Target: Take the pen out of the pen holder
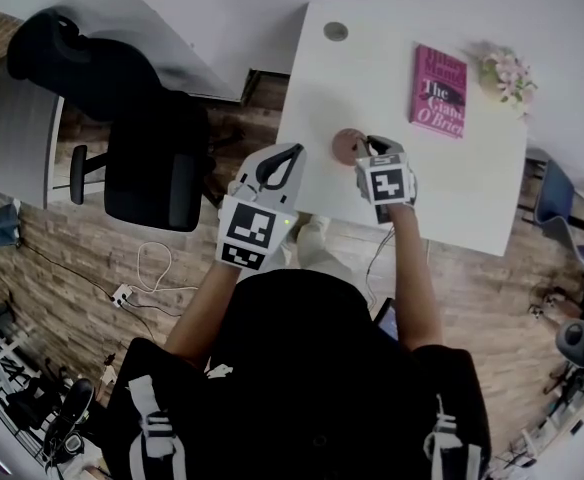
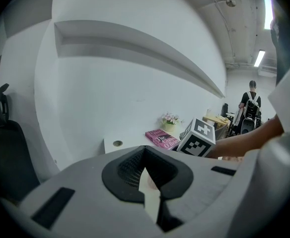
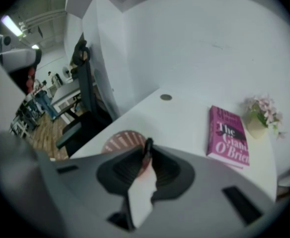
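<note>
Left gripper (image 1: 294, 153) hangs off the tabletop (image 1: 372, 78) edge, clenched with nothing in it. Just right of it is the round pinkish pen holder (image 1: 345, 146) near the front edge. The right gripper (image 3: 147, 155) is clamped on the dark pen (image 3: 147, 147), right at the holder. Further right, a pink book (image 1: 439, 90) and some flowers (image 1: 505, 73).

Head view overhead, both gripper views low, share book (image 1: 439, 90).

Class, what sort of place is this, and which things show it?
Most likely an office: a white desk with a cable hole, a black swivel chair beside it, and a pink book lying on the desk.
</note>
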`<action>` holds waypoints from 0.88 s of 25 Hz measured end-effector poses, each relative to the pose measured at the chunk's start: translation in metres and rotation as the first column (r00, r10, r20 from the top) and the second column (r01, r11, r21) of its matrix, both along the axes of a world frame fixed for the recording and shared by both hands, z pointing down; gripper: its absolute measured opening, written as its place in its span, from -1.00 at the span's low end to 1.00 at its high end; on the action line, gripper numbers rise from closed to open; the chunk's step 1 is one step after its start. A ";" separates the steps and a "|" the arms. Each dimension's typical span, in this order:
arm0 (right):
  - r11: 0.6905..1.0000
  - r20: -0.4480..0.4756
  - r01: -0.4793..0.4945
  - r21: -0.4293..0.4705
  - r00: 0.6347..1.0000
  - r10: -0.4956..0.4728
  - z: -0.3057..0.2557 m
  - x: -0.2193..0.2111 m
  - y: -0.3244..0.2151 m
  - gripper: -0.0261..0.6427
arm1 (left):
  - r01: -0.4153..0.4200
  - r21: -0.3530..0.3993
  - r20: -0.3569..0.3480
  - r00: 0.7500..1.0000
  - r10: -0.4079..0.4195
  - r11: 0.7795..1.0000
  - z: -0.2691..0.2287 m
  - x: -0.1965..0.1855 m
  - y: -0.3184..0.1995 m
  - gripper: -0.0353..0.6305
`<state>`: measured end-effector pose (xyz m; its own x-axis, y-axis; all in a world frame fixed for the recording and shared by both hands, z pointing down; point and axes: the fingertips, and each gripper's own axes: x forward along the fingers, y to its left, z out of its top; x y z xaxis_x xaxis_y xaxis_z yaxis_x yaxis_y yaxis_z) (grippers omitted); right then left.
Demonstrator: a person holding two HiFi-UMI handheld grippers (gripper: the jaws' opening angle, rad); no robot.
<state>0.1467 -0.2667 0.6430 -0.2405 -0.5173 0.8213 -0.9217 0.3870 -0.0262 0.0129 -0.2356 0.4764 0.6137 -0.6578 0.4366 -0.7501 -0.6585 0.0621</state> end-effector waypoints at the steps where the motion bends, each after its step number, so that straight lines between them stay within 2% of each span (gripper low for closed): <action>1: 1.000 -0.001 0.000 0.001 1.000 0.000 -0.002 -0.001 0.001 -0.68 | -0.001 0.003 -0.002 1.000 0.001 1.000 -0.001 -0.001 0.000 -0.85; 13: 1.000 -0.037 -0.013 -0.005 0.999 0.012 -0.004 0.004 0.009 -0.69 | -0.040 0.026 -0.010 0.999 0.040 0.999 -0.012 -0.001 0.007 -0.85; 22: 0.999 -0.096 0.038 0.027 0.995 -0.035 -0.002 0.010 0.008 -0.69 | -0.048 0.023 -0.004 0.999 0.048 0.999 -0.011 0.001 0.009 -0.85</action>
